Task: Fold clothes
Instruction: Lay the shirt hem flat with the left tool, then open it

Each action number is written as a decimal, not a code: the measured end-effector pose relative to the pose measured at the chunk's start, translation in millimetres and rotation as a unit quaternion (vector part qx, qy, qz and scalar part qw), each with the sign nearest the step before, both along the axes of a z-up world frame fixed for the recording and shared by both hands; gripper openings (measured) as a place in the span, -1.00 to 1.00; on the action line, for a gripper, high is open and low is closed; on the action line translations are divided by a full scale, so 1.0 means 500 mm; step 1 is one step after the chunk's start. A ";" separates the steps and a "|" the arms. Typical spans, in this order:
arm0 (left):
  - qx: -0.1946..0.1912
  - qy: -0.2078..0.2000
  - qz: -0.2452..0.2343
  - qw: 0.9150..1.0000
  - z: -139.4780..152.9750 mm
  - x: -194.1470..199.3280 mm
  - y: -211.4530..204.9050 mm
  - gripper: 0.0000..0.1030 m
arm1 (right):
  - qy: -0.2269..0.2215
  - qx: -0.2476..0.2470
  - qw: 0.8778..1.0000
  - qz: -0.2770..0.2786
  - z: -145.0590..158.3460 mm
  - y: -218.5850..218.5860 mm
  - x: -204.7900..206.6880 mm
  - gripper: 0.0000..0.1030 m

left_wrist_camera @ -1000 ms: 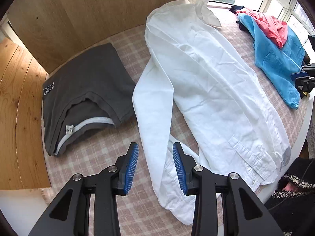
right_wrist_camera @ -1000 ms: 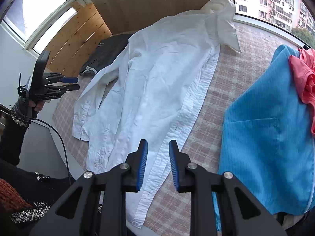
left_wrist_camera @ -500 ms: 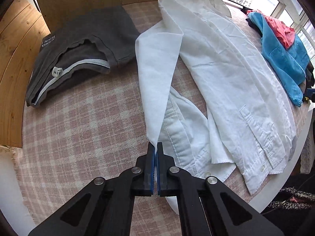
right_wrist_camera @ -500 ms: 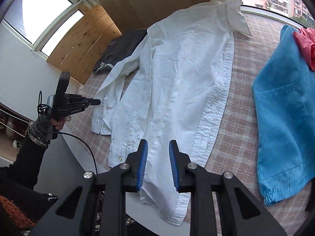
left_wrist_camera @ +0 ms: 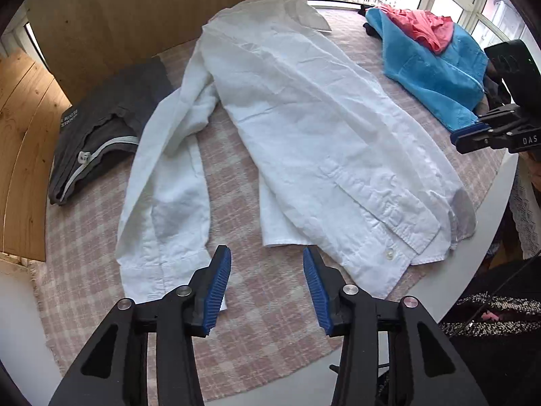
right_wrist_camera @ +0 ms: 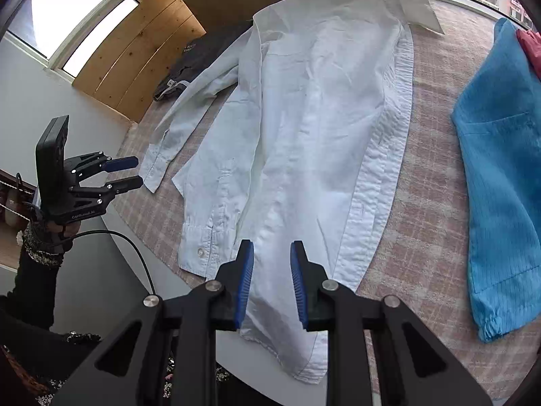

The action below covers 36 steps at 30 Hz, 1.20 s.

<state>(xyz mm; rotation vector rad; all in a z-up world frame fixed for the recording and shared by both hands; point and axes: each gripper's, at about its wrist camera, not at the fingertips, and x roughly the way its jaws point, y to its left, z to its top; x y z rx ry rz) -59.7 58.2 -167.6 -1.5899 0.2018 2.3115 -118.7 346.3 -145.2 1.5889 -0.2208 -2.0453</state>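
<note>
A white long-sleeved shirt [left_wrist_camera: 304, 108] lies spread on the checked tablecloth [left_wrist_camera: 263, 304], collar at the far end; it also shows in the right wrist view [right_wrist_camera: 314, 108]. Its left sleeve [left_wrist_camera: 165, 196] lies stretched toward the near edge, cuff just left of my left gripper [left_wrist_camera: 267, 284], which is open and empty above the cloth. My right gripper [right_wrist_camera: 271, 280] is open and empty, hovering over the shirt's hem at the table edge. The left gripper also shows in the right wrist view [right_wrist_camera: 126, 172], and the right gripper shows in the left wrist view [left_wrist_camera: 466, 135].
A folded dark grey garment [left_wrist_camera: 104, 128] lies at the far left by the wooden wall. A blue garment [left_wrist_camera: 432, 71] with a pink one [left_wrist_camera: 422, 27] on it lies at the far right; the blue one shows in the right wrist view [right_wrist_camera: 500, 155]. The round table's white rim [left_wrist_camera: 497, 203] is near.
My left gripper shut on the sleeve, pulled it toward the near edge, then let go and opened. My right gripper stayed open and drew back toward the hem.
</note>
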 end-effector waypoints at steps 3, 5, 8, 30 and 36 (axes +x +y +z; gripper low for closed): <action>0.050 -0.019 -0.039 0.998 -0.015 0.006 0.124 -0.15 | -0.007 -0.003 1.000 -0.004 -0.007 0.011 0.000 -0.56; 0.061 -0.030 -0.040 0.997 -0.030 -0.007 0.177 -0.16 | -0.003 -0.003 1.000 -0.003 -0.005 0.018 0.004 -0.56; 0.055 -0.047 -0.029 0.997 -0.054 -0.026 0.221 -0.15 | 0.001 -0.007 1.000 0.000 0.000 0.028 0.014 -0.56; 0.016 -0.086 0.080 0.993 -0.083 -0.111 0.243 -0.11 | 0.045 0.008 0.998 0.051 -0.003 0.008 0.047 -0.56; 0.020 -0.085 0.072 0.994 -0.097 -0.110 0.230 -0.41 | 0.042 0.008 0.998 0.035 -0.009 0.034 0.044 -0.56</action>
